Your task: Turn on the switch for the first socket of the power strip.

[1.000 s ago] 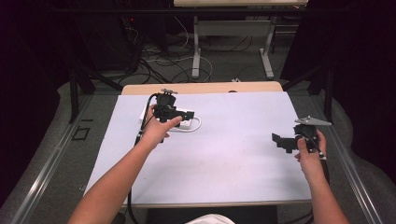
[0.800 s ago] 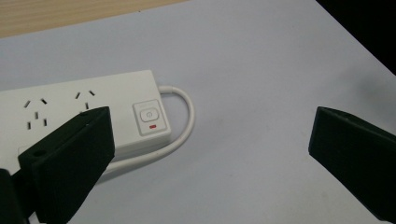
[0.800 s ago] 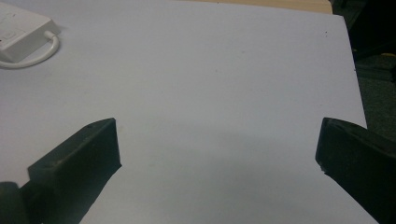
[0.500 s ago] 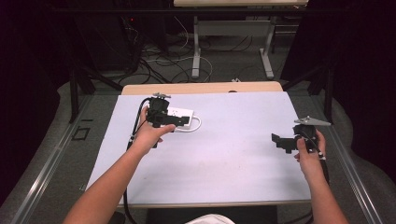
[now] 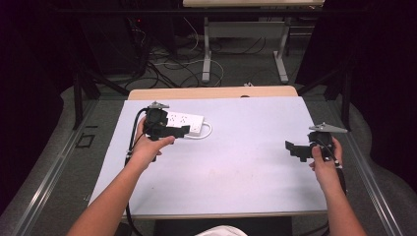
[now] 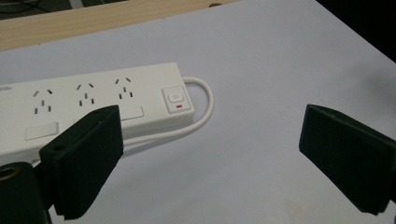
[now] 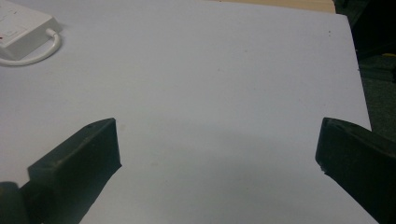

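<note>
While my left tongs point(image 5: 169, 130) hover wide over the power strip point(image 6: 88, 105) at the surface's point(image 5: 236, 162) far left, the right tongs point(image 5: 300, 149) wait wide, well apart. Rigid, smooth plastic, likely light; I'd grip across its narrow body, avoiding the springy cord point(image 6: 205, 100).
</note>
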A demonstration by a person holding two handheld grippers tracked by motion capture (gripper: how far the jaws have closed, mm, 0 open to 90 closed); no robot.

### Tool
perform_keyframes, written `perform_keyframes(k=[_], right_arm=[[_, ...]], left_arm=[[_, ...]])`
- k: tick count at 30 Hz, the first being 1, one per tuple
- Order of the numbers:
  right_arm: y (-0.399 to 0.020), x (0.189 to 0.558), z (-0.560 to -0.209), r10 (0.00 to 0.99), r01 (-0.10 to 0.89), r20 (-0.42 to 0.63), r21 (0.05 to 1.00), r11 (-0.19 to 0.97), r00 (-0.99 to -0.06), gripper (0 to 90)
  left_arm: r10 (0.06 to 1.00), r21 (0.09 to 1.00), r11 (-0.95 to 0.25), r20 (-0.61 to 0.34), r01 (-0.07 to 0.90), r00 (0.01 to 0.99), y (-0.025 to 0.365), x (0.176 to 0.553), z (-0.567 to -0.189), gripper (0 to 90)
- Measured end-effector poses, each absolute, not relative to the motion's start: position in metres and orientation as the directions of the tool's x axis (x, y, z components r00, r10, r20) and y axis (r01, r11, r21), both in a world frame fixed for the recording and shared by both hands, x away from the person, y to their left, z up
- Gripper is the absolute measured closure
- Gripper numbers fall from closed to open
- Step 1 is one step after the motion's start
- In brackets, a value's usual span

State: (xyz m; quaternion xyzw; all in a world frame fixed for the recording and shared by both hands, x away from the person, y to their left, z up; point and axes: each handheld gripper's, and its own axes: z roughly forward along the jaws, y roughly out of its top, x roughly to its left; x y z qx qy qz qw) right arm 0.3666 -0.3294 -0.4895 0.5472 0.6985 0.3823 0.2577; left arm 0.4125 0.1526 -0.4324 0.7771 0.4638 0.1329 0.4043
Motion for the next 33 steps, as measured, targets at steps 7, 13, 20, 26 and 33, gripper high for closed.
perform_keyframes(k=[7,13,20,26,33], right_arm=[[-0.328,0.367,-0.49,0.962,0.566,0.065,0.818,0.101,-0.266,0.0],[-0.328,0.366,-0.49,0.962,0.567,0.067,0.818,0.1,-0.266,0.0],[-0.328,0.366,-0.489,0.96,0.572,0.067,0.813,0.106,-0.273,0.0],[-0.329,0.365,-0.488,0.96,0.57,0.061,0.814,0.11,-0.273,0.0],[-0.328,0.365,-0.488,0.962,0.568,0.063,0.816,0.103,-0.266,0.0]], left_arm=[[0.842,0.75,-0.228,-0.169,0.621,0.512,0.164,0.402,-0.435,8.0],[0.852,0.758,-0.193,-0.186,0.623,0.49,0.176,0.393,-0.438,9.4],[0.869,0.764,-0.179,-0.172,0.62,0.463,0.186,0.384,-0.441,10.8],[0.882,0.766,-0.15,-0.182,0.625,0.434,0.198,0.375,-0.445,10.8],[0.896,0.773,-0.12,-0.187,0.624,0.404,0.213,0.367,-0.449,10.8]])
